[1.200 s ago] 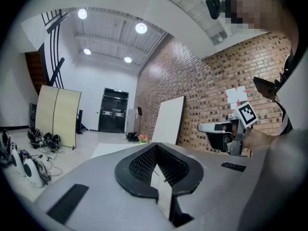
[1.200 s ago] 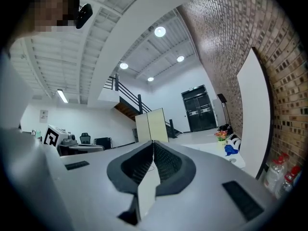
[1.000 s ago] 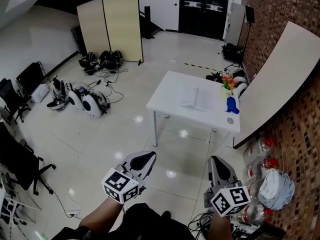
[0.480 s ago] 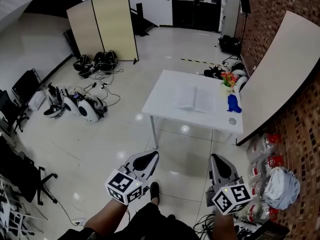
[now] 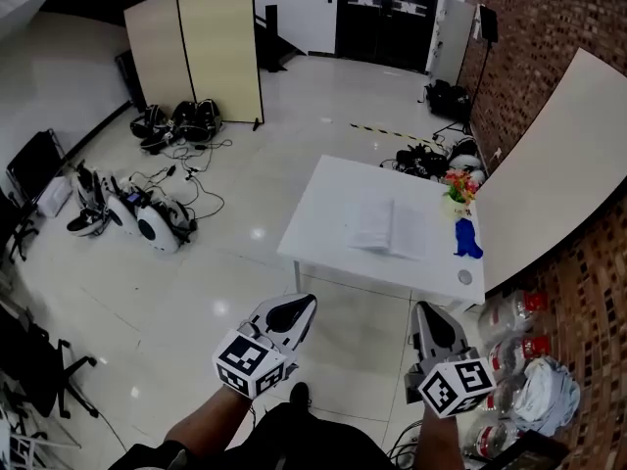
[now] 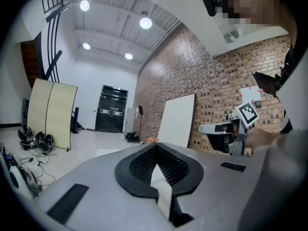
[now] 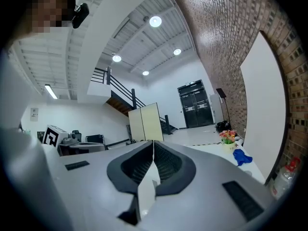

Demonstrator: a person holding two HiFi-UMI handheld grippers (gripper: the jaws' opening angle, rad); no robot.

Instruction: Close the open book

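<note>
The open book (image 5: 390, 227) lies flat on a white table (image 5: 323, 225), some way ahead of me across the floor. A vase of flowers (image 5: 458, 186), a blue object (image 5: 466, 238) and a small round grey thing (image 5: 464, 276) stand along the table's right side. My left gripper (image 5: 304, 302) and right gripper (image 5: 424, 308) are held out level over the floor, short of the table's near edge. Both are shut with nothing between the jaws. In the right gripper view the flowers (image 7: 227, 136) and blue object (image 7: 242, 157) show beyond the shut jaw tips (image 7: 153, 141). The left gripper's tips (image 6: 156, 144) also meet.
A folding screen (image 5: 196, 47) stands at the back left, with gear and cables (image 5: 147, 218) on the floor and office chairs (image 5: 29, 164) at the left. A large white board (image 5: 549, 164) leans on the brick wall right of the table. Bottles and a bag (image 5: 529, 370) lie by the wall.
The table and book have come nearer and lower in the head view as I walk towards them. Both grippers keep their place in the view and stay shut.
</note>
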